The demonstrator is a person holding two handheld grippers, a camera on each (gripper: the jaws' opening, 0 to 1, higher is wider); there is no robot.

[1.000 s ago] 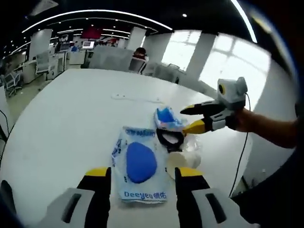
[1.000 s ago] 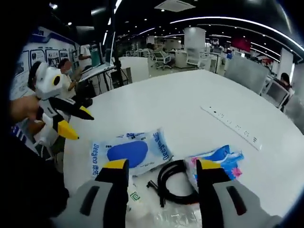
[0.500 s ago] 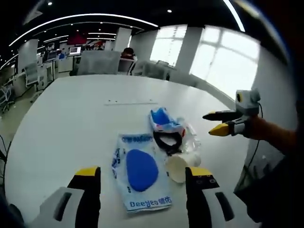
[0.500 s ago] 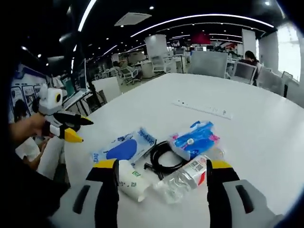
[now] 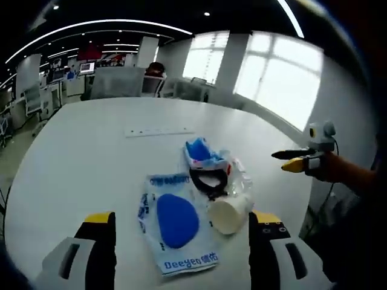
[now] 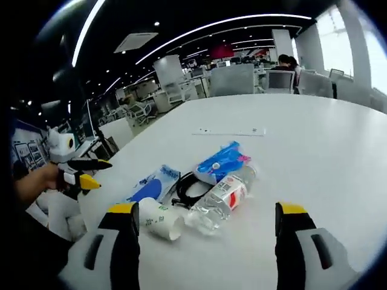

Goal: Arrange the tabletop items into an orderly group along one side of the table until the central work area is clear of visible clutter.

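**Both grippers spread and empty above a tight cluster of items on a white table**

On the large white table (image 5: 72, 157), five things lie bunched together, touching or overlapping. This reads as a gathered group, judged close to one edge of the table.

In the left gripper view:
- a flat clear plastic packet holding a blue oval pad (image 5: 175, 226), nearest;
- a white paper cup on its side (image 5: 227, 212), just right of the packet;
- a coiled black cable (image 5: 208, 181);
- a blue and white soft pack (image 5: 202, 154), farthest.

In the right gripper view, a crushed clear plastic bottle with a red and white label (image 6: 221, 199) lies beside the cup.

The left gripper (image 5: 181, 254) and right gripper (image 6: 205, 251) each hang wide apart, holding nothing, well back from the group.

A long white power strip (image 5: 158, 130) lies alone, farther across the table.

Packet lettering is partly readable; the bottle is hard to make out in the left gripper view.
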